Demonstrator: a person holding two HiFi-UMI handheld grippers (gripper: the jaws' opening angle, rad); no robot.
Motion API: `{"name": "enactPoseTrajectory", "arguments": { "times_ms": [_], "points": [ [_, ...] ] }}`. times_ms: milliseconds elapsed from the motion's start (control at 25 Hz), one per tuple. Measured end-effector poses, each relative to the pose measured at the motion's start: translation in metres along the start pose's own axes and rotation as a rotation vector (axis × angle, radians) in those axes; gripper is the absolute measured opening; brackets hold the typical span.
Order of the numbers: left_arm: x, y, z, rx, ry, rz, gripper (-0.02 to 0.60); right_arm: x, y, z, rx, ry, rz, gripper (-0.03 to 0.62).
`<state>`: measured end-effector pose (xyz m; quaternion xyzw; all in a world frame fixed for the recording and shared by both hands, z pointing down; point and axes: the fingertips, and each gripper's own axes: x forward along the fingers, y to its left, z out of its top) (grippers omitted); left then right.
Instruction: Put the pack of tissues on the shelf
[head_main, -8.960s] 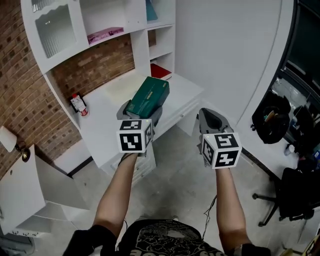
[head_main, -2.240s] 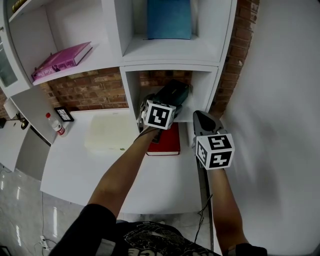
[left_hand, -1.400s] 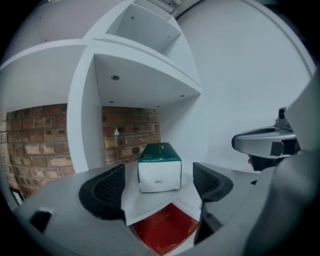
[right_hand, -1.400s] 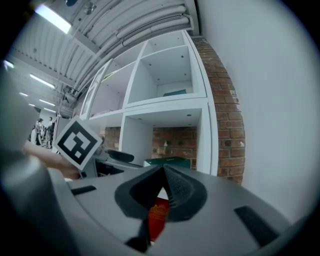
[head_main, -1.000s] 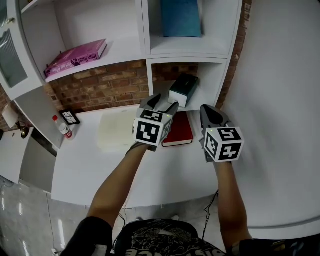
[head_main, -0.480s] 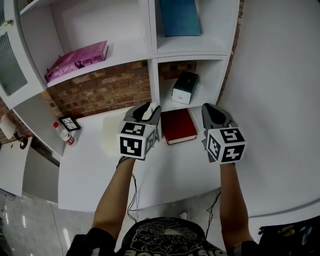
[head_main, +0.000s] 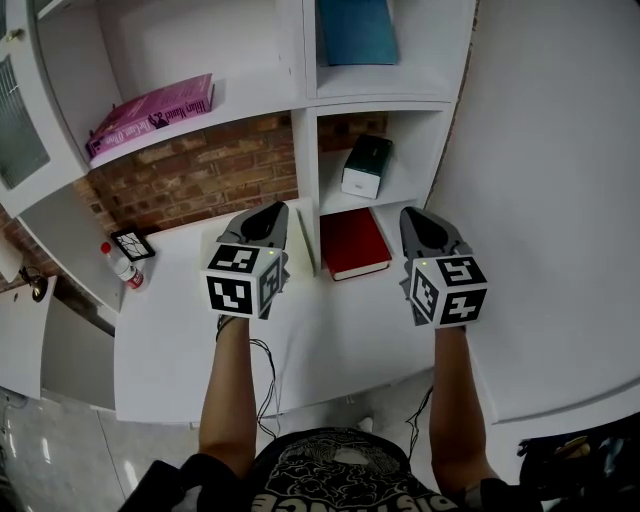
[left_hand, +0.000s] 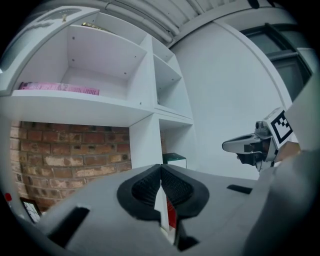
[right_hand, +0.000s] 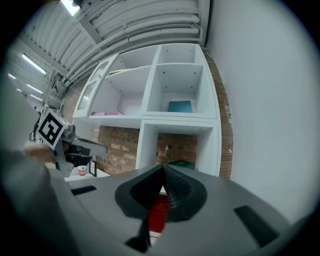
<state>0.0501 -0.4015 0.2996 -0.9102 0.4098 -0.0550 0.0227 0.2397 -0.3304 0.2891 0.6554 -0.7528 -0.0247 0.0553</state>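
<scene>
The pack of tissues (head_main: 366, 167), dark green with a white end, lies in the lower right cubby of the white shelf (head_main: 308, 150), and nothing holds it. It also shows in the left gripper view as a tissue pack (left_hand: 174, 159) and in the right gripper view as a tissue pack (right_hand: 181, 163). My left gripper (head_main: 270, 213) hovers over the desk, left of the cubby and well short of it, shut and empty (left_hand: 161, 168). The right gripper (head_main: 421, 219) hangs to the right of the red book, also shut with nothing in it (right_hand: 162, 170).
A red book (head_main: 352, 243) lies on the white desk (head_main: 330, 340) below the cubby. A pink book (head_main: 150, 105) rests on the left shelf, a blue item (head_main: 357, 30) in the upper cubby. A small bottle (head_main: 120, 263) and a frame (head_main: 133, 243) stand at the desk's left.
The left gripper has drawn back from the cubby toward the left, and its jaws have closed from open to shut. The tissue pack stays on the shelf. The right gripper has hardly moved.
</scene>
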Motion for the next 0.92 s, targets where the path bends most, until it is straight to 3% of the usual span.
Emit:
{"name": "enactPoseTrajectory", "arguments": {
  "times_ms": [520, 920],
  "points": [
    [-0.0047, 0.0014, 0.0025, -0.009, -0.011, 0.003, 0.005, -0.0053, 0.0042, 0.0044, -0.01, -0.002, -0.004, 0.003],
    [-0.0038, -0.0022, -0.0018, 0.039, 0.021, 0.009, 0.005, -0.0065, 0.0066, 0.007, -0.009, -0.003, 0.001, 0.003]
  ]
}}
